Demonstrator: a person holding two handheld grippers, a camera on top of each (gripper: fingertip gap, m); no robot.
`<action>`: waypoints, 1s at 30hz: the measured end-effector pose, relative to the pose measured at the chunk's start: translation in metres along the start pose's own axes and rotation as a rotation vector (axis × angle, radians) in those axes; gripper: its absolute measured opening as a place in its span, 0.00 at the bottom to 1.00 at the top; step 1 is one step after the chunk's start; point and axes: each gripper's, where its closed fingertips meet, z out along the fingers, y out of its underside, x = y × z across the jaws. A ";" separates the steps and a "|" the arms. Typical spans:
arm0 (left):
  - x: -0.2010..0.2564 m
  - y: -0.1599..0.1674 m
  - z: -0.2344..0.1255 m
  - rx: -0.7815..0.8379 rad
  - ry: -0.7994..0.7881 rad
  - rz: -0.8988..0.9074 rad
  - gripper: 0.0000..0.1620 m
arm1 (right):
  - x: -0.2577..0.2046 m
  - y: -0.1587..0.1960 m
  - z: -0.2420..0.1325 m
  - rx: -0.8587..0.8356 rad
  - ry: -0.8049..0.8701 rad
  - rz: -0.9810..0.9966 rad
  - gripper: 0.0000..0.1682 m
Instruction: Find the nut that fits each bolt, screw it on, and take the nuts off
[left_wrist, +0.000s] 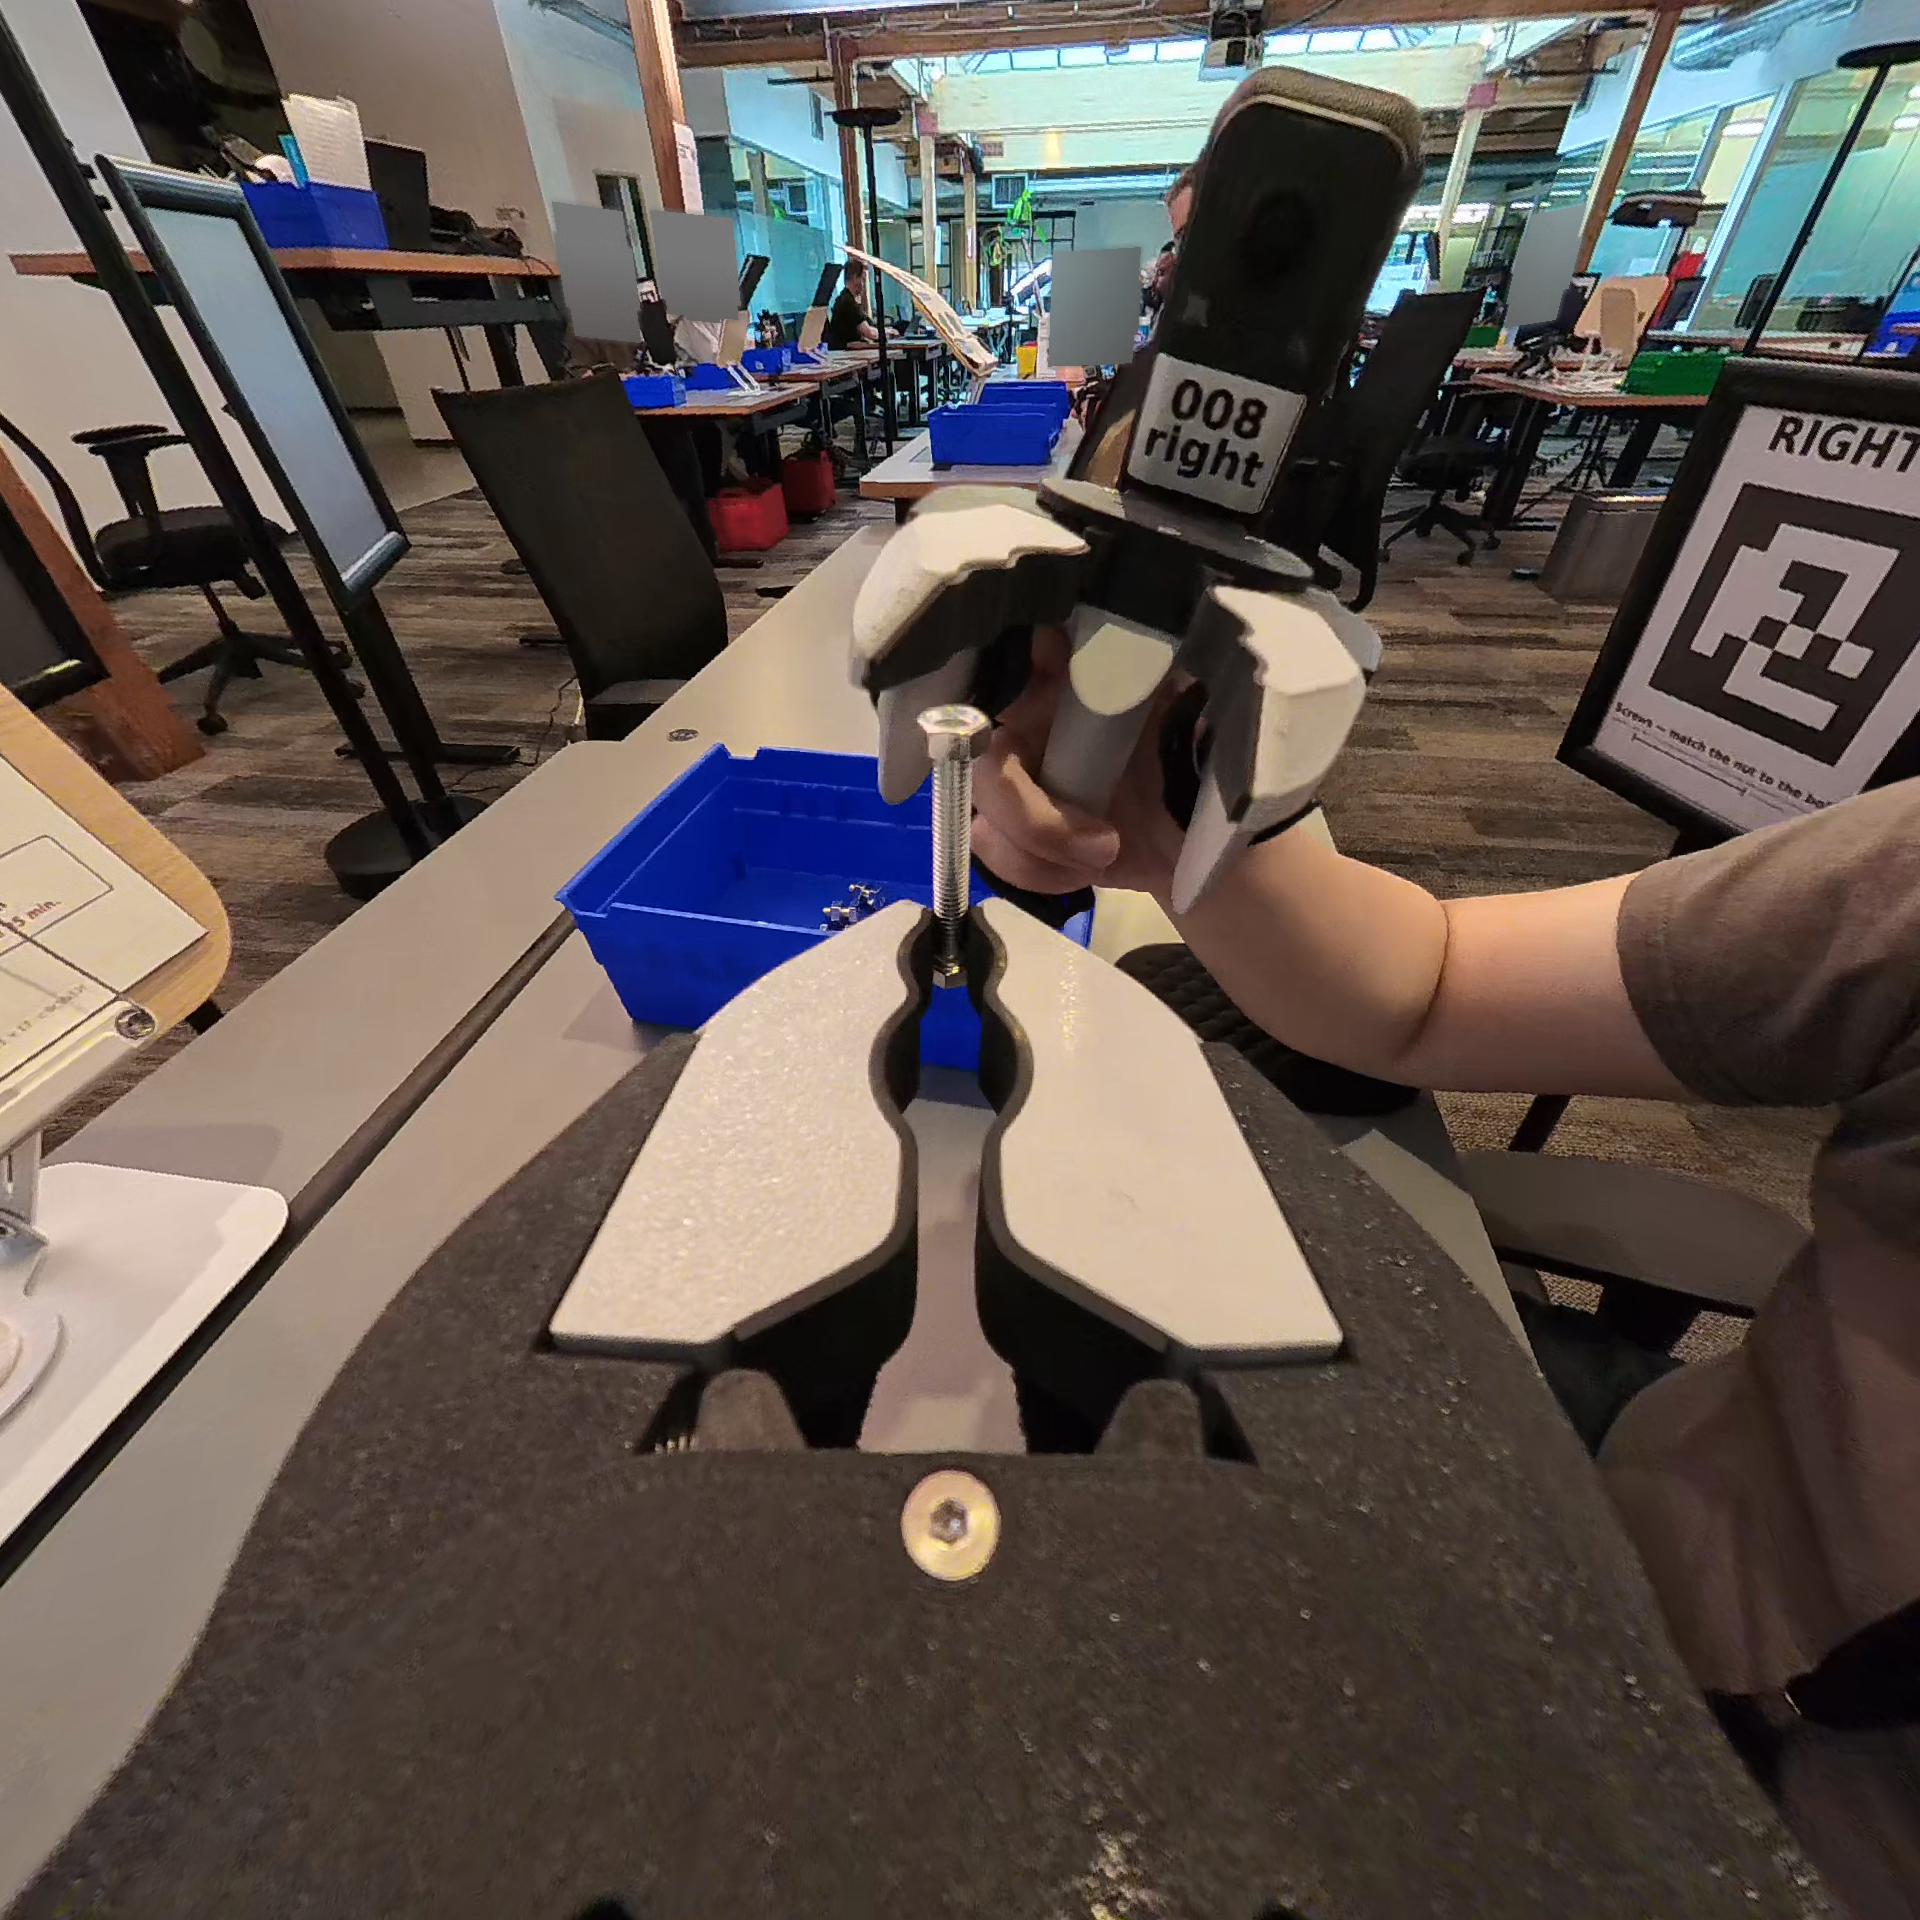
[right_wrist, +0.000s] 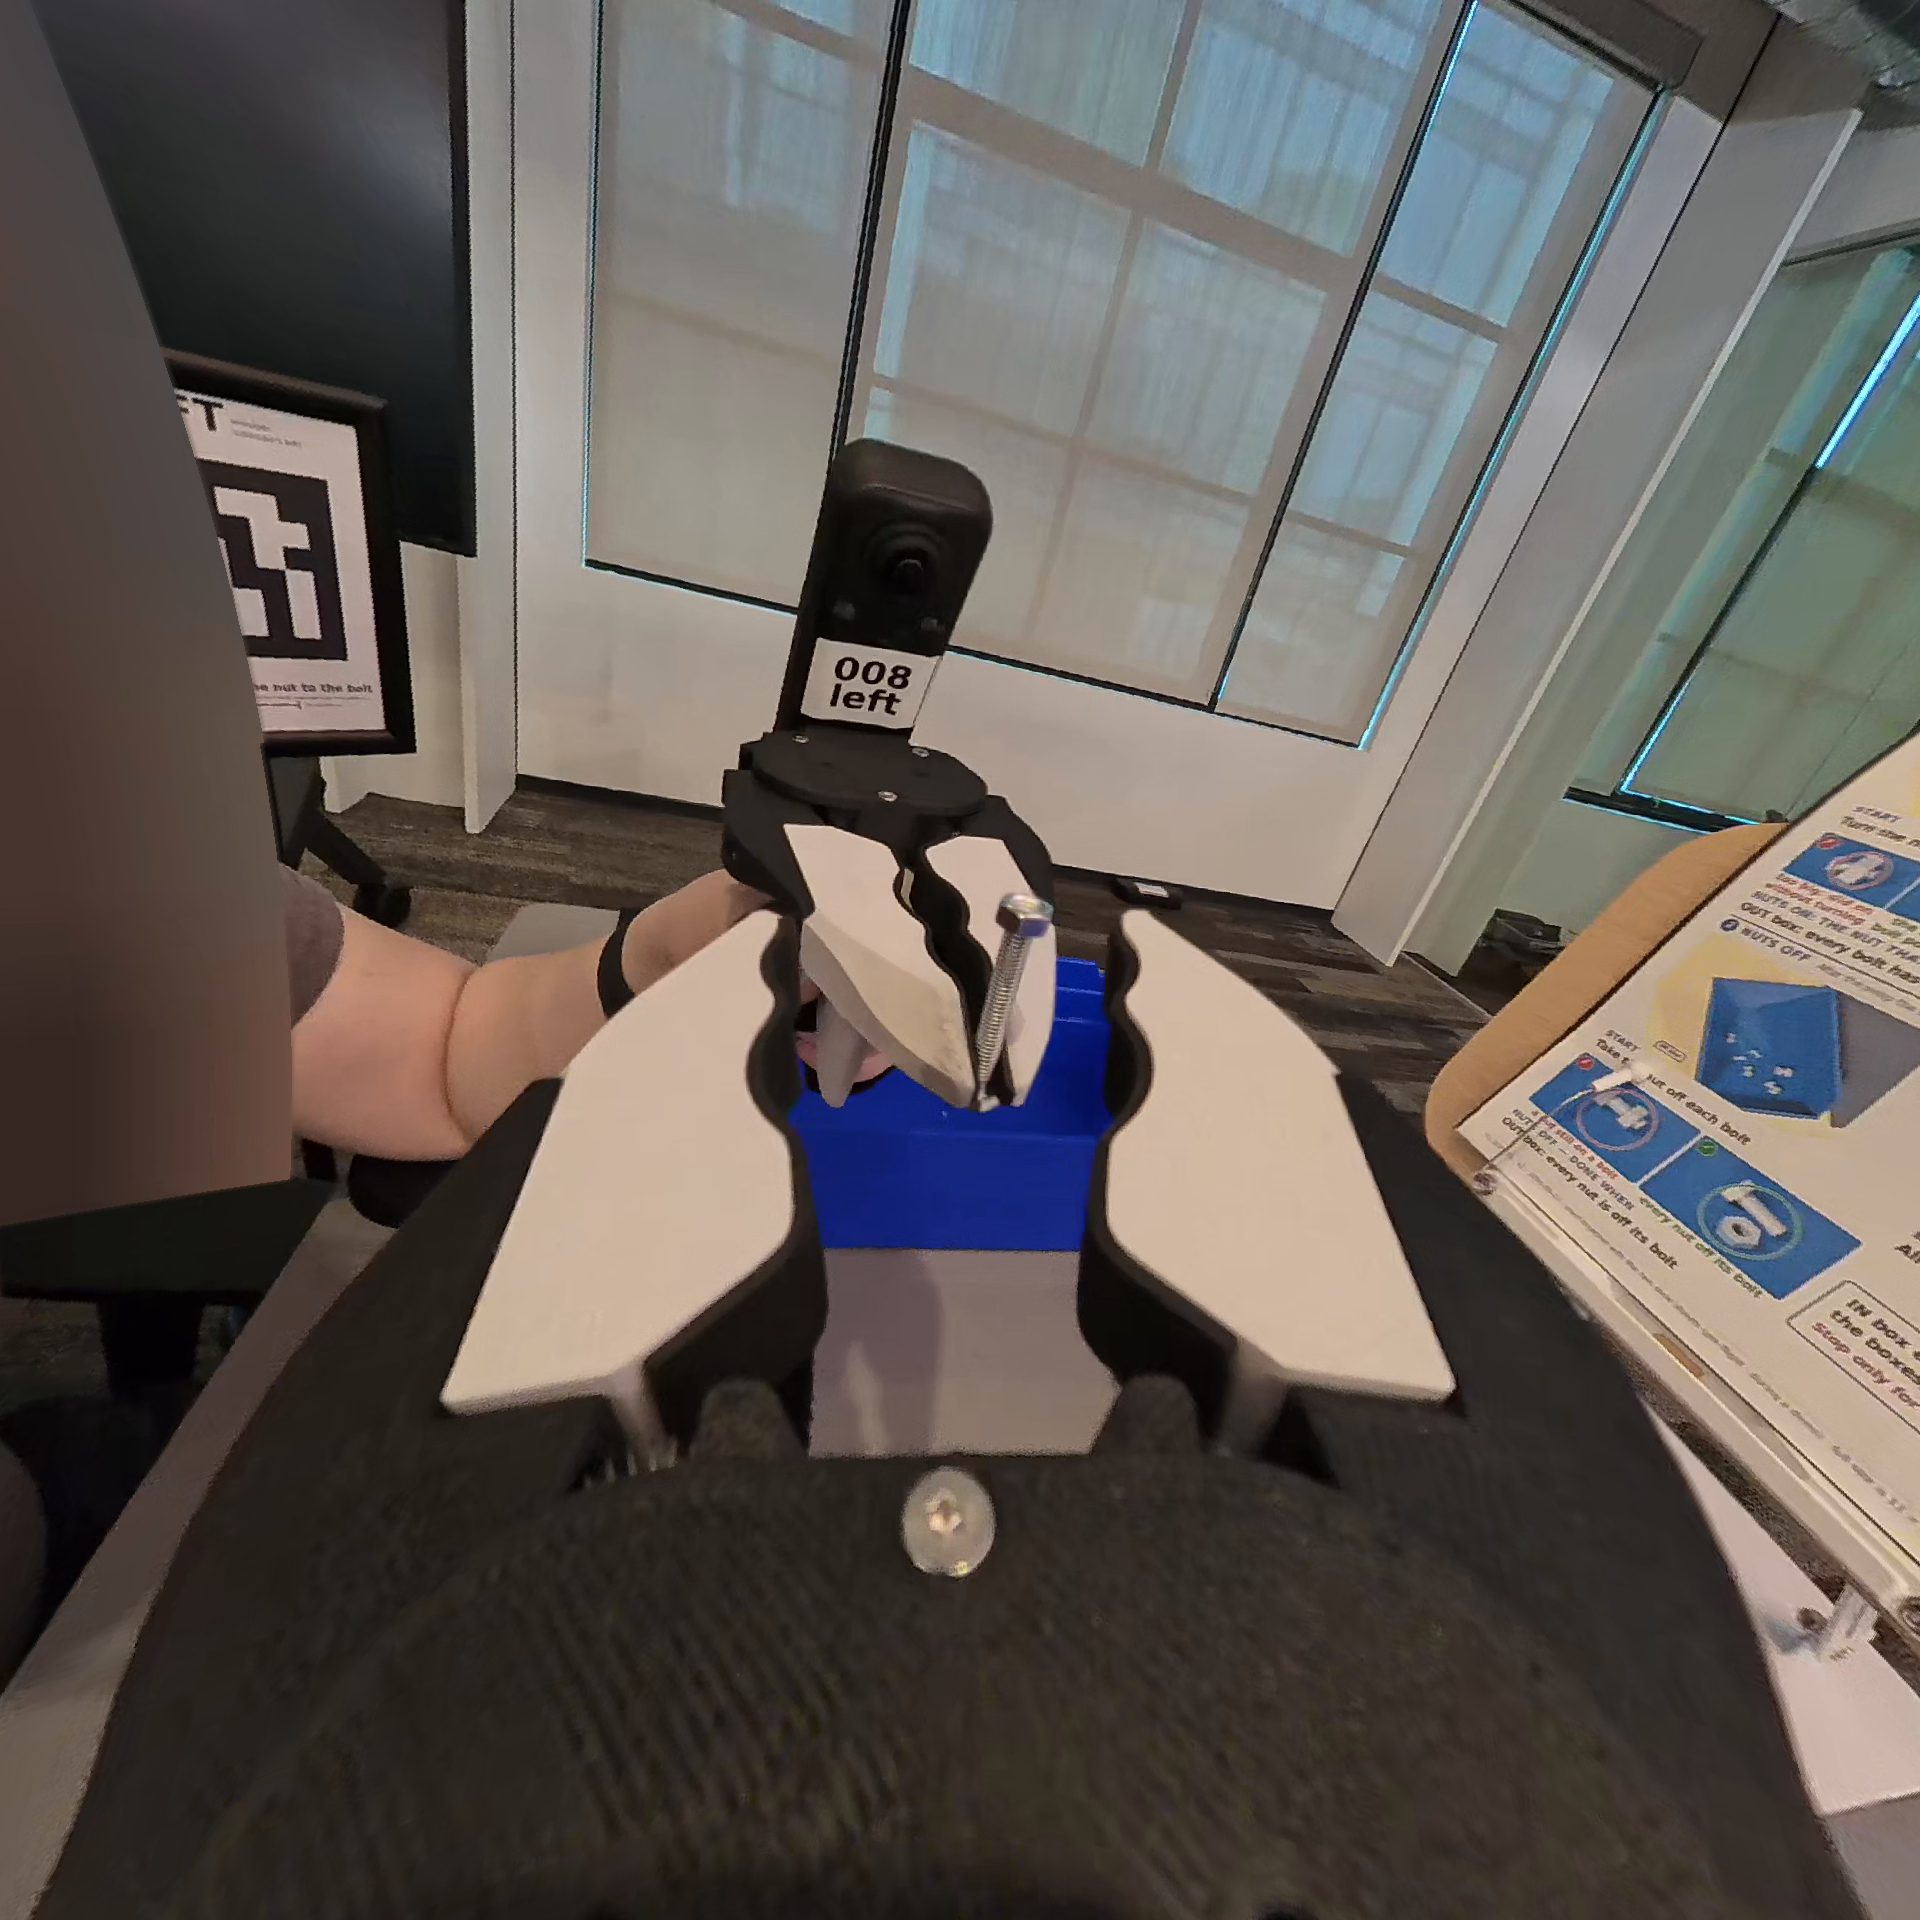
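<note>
One nut, left view only

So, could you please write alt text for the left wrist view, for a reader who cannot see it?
The left gripper, its grey fingers closed, holds a long silver threaded bolt upright by its lower end, where a small nut sits. The open right gripper hangs just behind the bolt head, above a blue plastic bin on the grey table.

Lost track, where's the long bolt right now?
The bolt stands upright, head up, pinched at its lower end by the left gripper, above the blue bin.
</note>
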 end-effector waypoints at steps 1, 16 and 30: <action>0.000 0.001 0.001 -0.005 -0.002 0.003 0.03 | -0.002 0.001 0.001 -0.001 -0.008 0.004 0.34; 0.001 0.003 0.002 -0.014 -0.007 -0.002 0.03 | -0.010 0.001 0.008 0.019 -0.017 0.002 0.34; -0.007 0.000 -0.003 -0.001 -0.036 -0.012 0.03 | -0.009 0.001 0.007 0.013 -0.015 -0.004 0.34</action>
